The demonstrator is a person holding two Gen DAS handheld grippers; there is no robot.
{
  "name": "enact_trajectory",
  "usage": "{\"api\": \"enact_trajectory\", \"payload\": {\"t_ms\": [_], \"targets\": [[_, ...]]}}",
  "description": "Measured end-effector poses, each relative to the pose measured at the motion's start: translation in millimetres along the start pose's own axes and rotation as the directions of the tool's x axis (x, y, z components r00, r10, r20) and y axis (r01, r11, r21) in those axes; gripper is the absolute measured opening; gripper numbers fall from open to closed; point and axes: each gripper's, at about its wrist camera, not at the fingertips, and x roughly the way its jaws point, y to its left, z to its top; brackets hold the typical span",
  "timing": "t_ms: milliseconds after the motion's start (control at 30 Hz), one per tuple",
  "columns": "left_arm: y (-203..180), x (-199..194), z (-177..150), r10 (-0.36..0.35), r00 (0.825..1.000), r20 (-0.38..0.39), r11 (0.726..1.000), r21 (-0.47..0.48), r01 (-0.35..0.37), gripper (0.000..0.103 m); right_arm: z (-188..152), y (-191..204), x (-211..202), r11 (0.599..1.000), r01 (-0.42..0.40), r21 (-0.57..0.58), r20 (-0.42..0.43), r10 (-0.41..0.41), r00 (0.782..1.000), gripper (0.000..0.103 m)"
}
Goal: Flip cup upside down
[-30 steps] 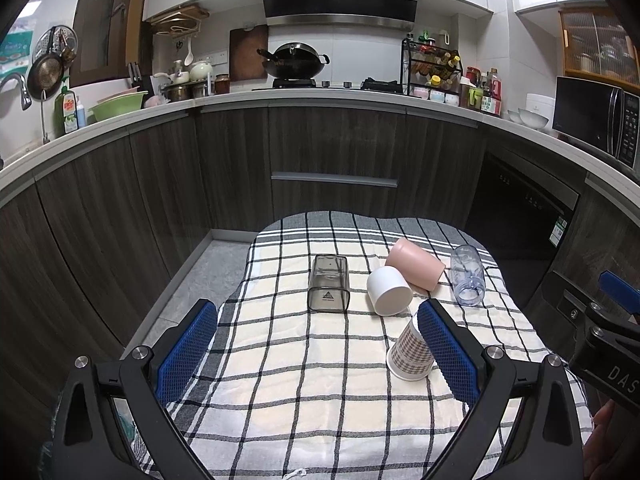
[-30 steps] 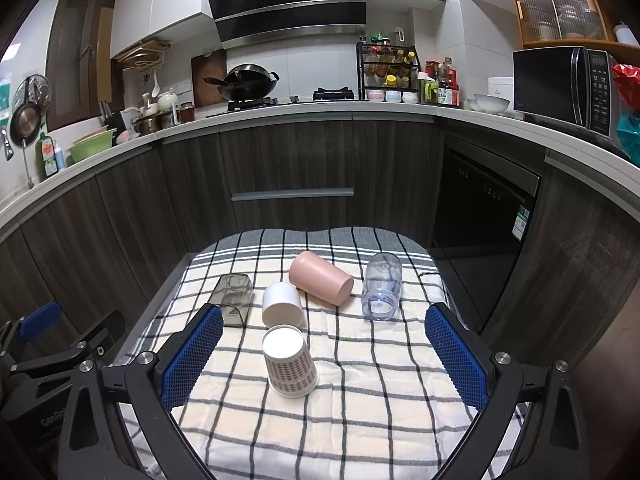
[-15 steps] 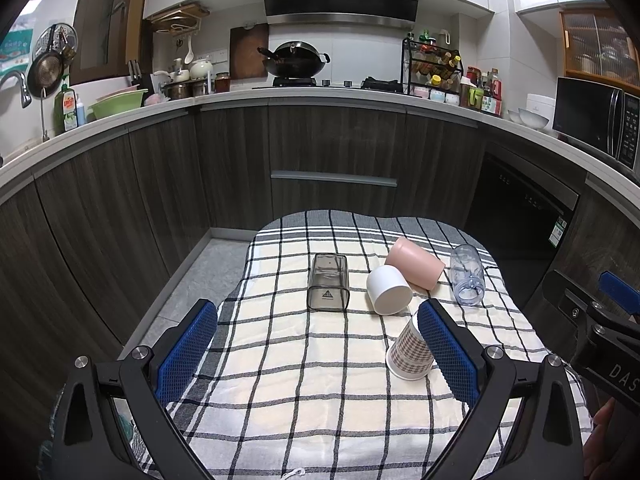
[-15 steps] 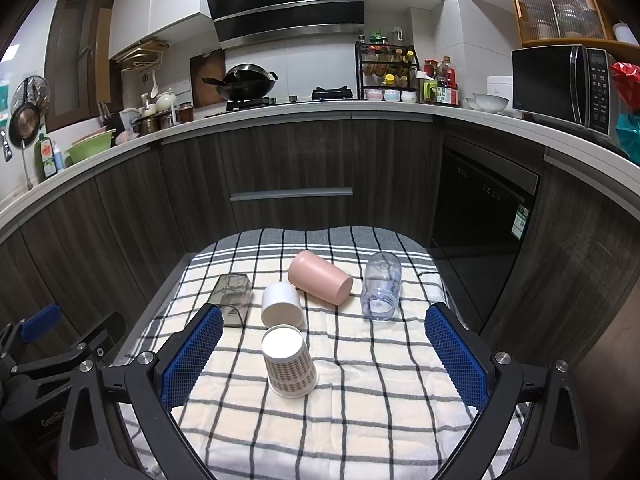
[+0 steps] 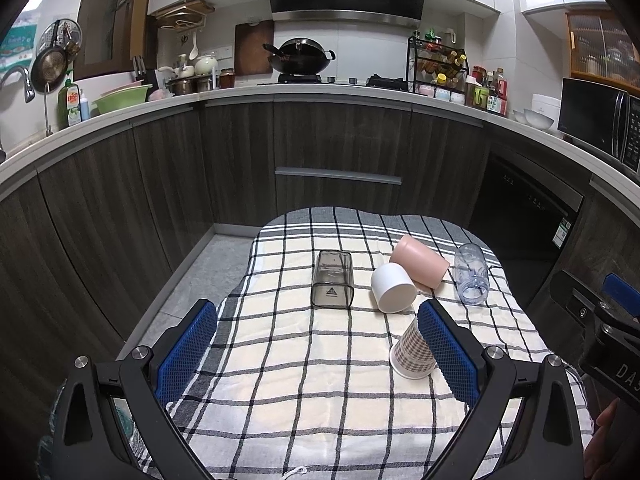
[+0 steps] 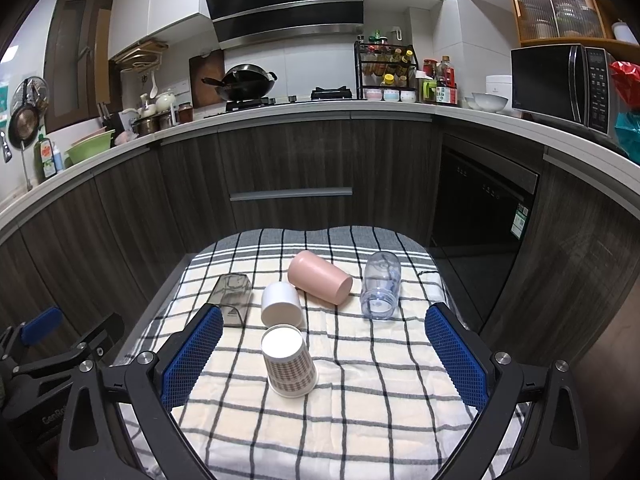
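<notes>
A checked paper cup (image 6: 289, 364) stands upside down on the checked cloth; it also shows in the left wrist view (image 5: 412, 352), partly behind my finger. Behind it lie on their sides a white cup (image 6: 281, 305), a pink cup (image 6: 319, 282), a clear plastic cup (image 6: 379, 285) and a smoky square cup (image 6: 232, 300). They also show in the left wrist view: white cup (image 5: 393, 287), pink cup (image 5: 420, 261), clear cup (image 5: 471, 273), smoky cup (image 5: 333, 279). My left gripper (image 5: 316, 348) and right gripper (image 6: 324, 356) are open, empty, near the table's front.
The small table under the cloth (image 5: 304, 400) stands in a kitchen, with dark cabinets (image 5: 336, 152) behind and a dishwasher (image 6: 480, 200) at the right. The floor (image 5: 208, 268) drops off at the left. Each gripper shows at the edge of the other's view.
</notes>
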Motion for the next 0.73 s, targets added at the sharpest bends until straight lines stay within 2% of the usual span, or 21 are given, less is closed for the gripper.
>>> {"api": "enact_trajectory", "payload": {"t_ms": [200, 367, 733], "targets": [[2.1, 2.7, -0.3, -0.002, 1.0, -0.013, 1.0, -0.005, 0.002, 0.102, 0.0, 0.4, 0.4, 1.0, 0.0, 0.0, -0.001, 0.0, 1.0, 0.101], [0.8, 5.5, -0.8, -0.035, 0.999, -0.033, 0.999, -0.007, 0.035, 0.102, 0.2, 0.6, -0.8, 1.0, 0.001, 0.0, -0.001, -0.001, 1.0, 0.101], [0.8, 8.5, -2.0, -0.02, 0.999, -0.043, 1.0, -0.013, 0.02, 0.102, 0.2, 0.3, 0.2, 1.0, 0.002, 0.0, -0.001, -0.002, 1.0, 0.101]]}}
